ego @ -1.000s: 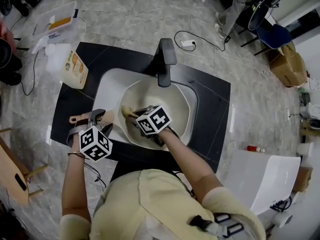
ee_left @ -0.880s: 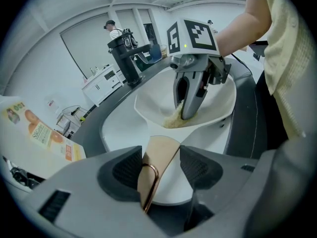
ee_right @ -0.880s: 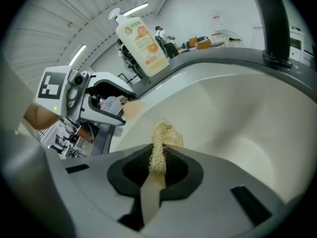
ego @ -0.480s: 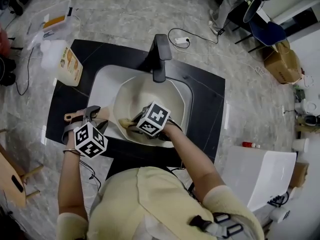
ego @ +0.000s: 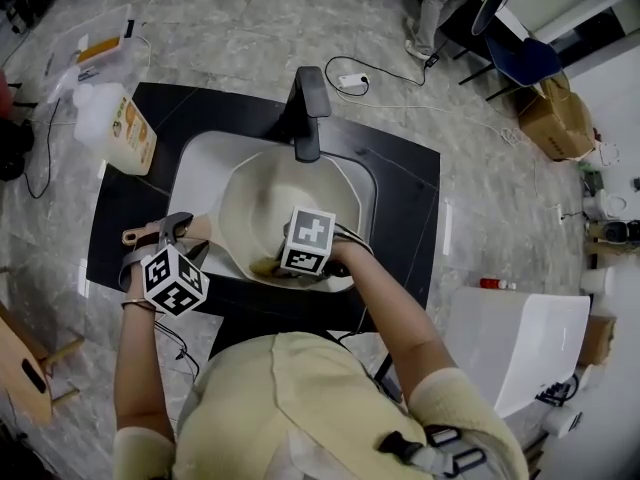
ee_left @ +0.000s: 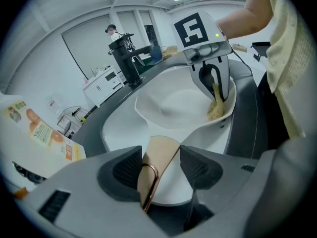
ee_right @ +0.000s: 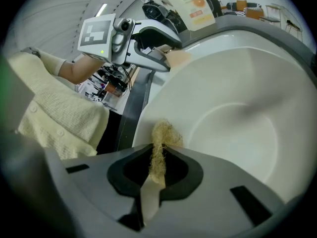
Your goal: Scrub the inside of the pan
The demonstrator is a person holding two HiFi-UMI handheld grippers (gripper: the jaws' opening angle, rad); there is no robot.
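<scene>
A white pan point(ego: 285, 190) sits in the sink, and its tan wooden handle point(ego: 146, 233) points left. My left gripper point(ego: 178, 232) is shut on that handle point(ee_left: 156, 156), which has a copper hanging loop. My right gripper point(ego: 277, 265) is shut on a yellowish fibrous scrubber point(ego: 264, 266) and presses it against the pan's inner wall at the near rim. In the right gripper view the scrubber point(ee_right: 161, 137) sticks out between the jaws onto the pan point(ee_right: 237, 128). The left gripper view shows the scrubber point(ee_left: 216, 108) low on the pan's point(ee_left: 171, 105) inside.
A black faucet point(ego: 305, 108) overhangs the far side of the white sink point(ego: 200, 163), set in a black counter point(ego: 410, 198). A detergent bottle point(ego: 120, 120) stands at the counter's far left corner. A white box point(ego: 510, 348) is on the floor to the right.
My right gripper has slid the scrubber from the pan's left inner wall round to the near rim. The left gripper keeps hold of the handle.
</scene>
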